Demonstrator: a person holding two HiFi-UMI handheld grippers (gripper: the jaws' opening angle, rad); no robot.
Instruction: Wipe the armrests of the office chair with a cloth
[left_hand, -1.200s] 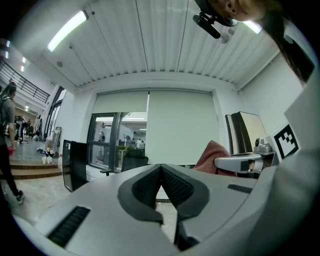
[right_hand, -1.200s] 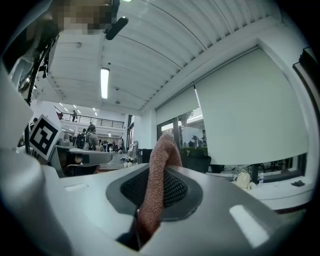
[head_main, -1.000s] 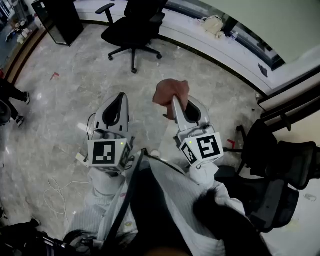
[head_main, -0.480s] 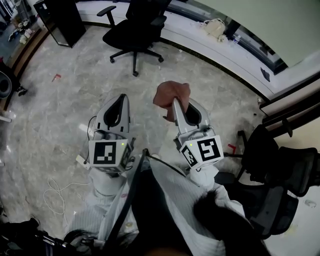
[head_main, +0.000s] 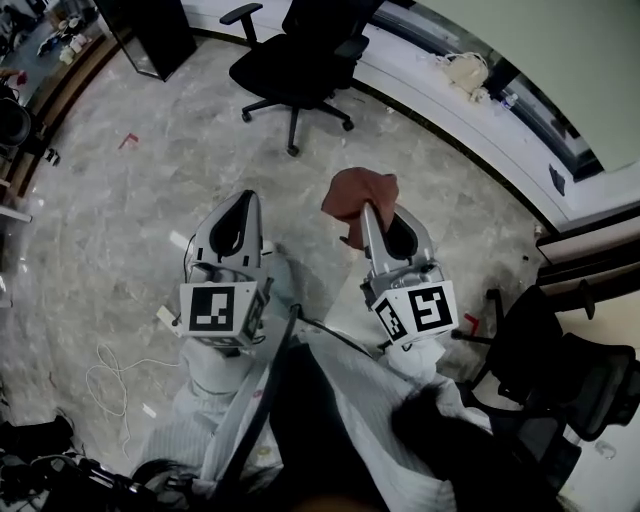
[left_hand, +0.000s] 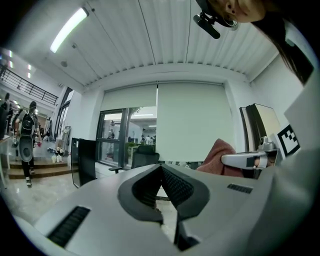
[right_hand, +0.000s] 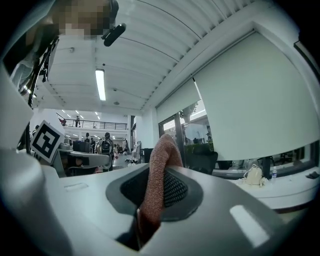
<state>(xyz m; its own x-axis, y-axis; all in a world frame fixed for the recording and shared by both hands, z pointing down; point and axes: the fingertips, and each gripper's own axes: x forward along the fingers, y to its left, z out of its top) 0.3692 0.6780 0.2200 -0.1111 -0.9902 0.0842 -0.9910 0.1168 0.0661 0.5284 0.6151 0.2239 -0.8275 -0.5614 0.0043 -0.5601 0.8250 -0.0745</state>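
A black office chair (head_main: 300, 50) stands on the marble floor ahead, with one armrest (head_main: 240, 14) at its left side. My right gripper (head_main: 366, 207) is shut on a reddish-brown cloth (head_main: 358, 193), which bunches up beyond its tips. In the right gripper view the cloth (right_hand: 156, 185) fills the slit between the jaws of the right gripper (right_hand: 160, 167). My left gripper (head_main: 248, 195) is level beside it, shut and holding nothing. In the left gripper view the left gripper (left_hand: 161, 167) points at the chair (left_hand: 145, 157), well short of it, and the cloth (left_hand: 220, 157) shows at the right.
More black chairs (head_main: 560, 370) crowd the right side. A dark cabinet (head_main: 160, 35) stands at the back left. A white curved ledge (head_main: 430, 95) runs under the window, with a pale bag (head_main: 468, 70) on it. A white cable (head_main: 110, 375) lies on the floor at the left.
Both grippers have moved forward across the floor toward the black chair, which now sits lower and nearer in the head view. The cloth stays clamped in the right gripper.
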